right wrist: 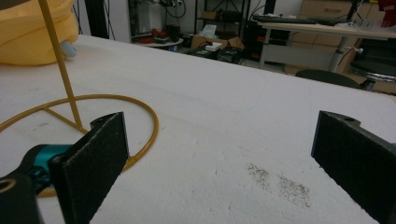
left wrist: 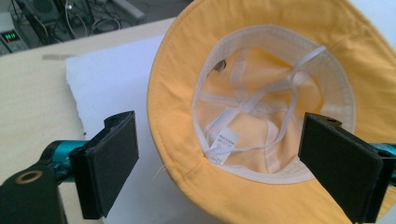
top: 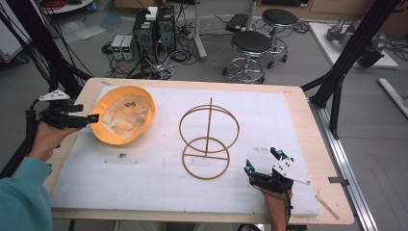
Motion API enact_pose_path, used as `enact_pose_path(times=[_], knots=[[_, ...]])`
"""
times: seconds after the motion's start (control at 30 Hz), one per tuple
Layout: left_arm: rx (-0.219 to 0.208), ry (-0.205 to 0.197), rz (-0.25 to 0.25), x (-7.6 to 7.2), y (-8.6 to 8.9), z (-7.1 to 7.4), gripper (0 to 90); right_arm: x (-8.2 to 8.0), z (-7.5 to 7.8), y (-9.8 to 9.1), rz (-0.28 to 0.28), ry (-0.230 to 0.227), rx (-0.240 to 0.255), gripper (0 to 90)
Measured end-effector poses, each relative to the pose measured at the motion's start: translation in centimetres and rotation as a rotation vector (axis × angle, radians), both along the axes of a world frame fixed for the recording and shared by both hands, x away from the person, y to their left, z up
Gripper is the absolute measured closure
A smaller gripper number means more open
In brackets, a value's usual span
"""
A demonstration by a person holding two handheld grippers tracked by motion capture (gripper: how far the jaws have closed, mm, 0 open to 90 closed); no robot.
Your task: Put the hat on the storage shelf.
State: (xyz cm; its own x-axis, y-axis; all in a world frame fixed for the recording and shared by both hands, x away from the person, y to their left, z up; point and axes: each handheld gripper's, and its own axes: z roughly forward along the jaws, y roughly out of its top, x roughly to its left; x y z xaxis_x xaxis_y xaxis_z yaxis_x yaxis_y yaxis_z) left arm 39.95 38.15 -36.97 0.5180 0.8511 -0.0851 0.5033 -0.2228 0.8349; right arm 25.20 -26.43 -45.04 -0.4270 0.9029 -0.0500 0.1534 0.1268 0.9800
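— Hat [top: 123, 121]?
— Soft yellow cotton, upside down on the white foam mat [top: 269, 120], pale lining up; the left gripper [top: 91, 118] gapes wide at its brim.
— Right gripper [top: 262, 162]?
— Wide too, empty, near the thin round wire stand [top: 208, 142].

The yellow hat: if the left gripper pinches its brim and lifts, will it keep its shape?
Probably not. The yellow hat looks like soft fabric with loose inner straps, so it would likely sag. It also seems light, and the left gripper should grip cloth without slipping.
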Motion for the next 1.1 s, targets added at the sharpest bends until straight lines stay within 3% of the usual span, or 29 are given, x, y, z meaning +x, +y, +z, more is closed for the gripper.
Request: enact_pose_path(times=[0.5,0.63,0.8,1.0,1.1], knots=[[0.03,0.108,0.006,1.4,0.3,-1.9,19.6,0.0,0.0,0.0,0.002,-0.005,-0.004,2.8],[0.023,0.134,0.018,1.6,0.5,-2.5,27.7,0.0,0.0,0.0,0.0,0.001,0.0,2.8],[0.041,0.176,0.04,1.8,0.6,-3.3,27.6,0.0,0.0,-0.1,0.002,-0.003,0.003,2.8],[0.046,0.187,0.04,1.9,0.3,-3.5,31.0,0.0,0.0,-0.1,0.003,0.001,0.004,2.8],[0.041,0.198,0.021,1.9,0.0,-3.6,36.9,0.0,0.0,-0.1,0.001,-0.003,0.002,2.8]])
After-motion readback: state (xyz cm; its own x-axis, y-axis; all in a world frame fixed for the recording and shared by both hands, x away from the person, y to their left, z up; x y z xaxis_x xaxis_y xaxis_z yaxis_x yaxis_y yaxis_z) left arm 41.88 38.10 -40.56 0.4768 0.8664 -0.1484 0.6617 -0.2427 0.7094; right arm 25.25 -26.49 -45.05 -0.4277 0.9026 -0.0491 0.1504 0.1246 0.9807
